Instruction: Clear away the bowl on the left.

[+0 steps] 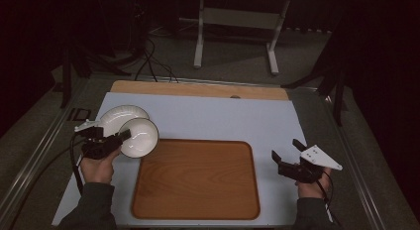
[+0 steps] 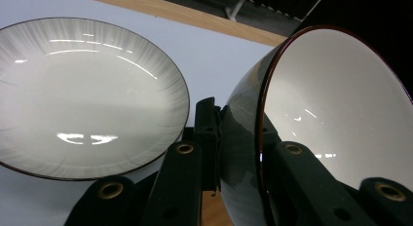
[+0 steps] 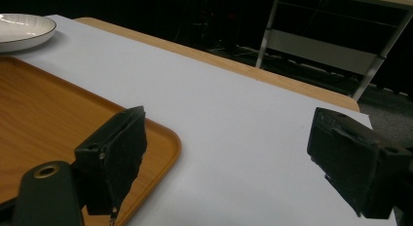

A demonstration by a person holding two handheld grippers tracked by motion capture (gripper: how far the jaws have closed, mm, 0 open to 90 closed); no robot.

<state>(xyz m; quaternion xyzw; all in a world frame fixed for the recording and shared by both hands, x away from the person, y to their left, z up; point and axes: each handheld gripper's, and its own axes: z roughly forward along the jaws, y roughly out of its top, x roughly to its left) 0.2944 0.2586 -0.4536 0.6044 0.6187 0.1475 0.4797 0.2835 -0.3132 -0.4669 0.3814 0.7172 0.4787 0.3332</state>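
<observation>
Left gripper [image 1: 121, 136] clamped the bowl [image 1: 140, 137] by its rim, tilted beside the plate [image 1: 121, 117].
Right gripper [image 1: 288, 150] hovered apart, empty, by the tray [image 1: 198, 183], likely the bowl's destination.

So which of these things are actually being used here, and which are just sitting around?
In use, as far as it looks:
- bowl, tilted, pinched by the left gripper
- plate beside it
- wooden tray
- right gripper, open, holding nothing

Just around:
- white frame on the floor behind
- floor cables
</observation>
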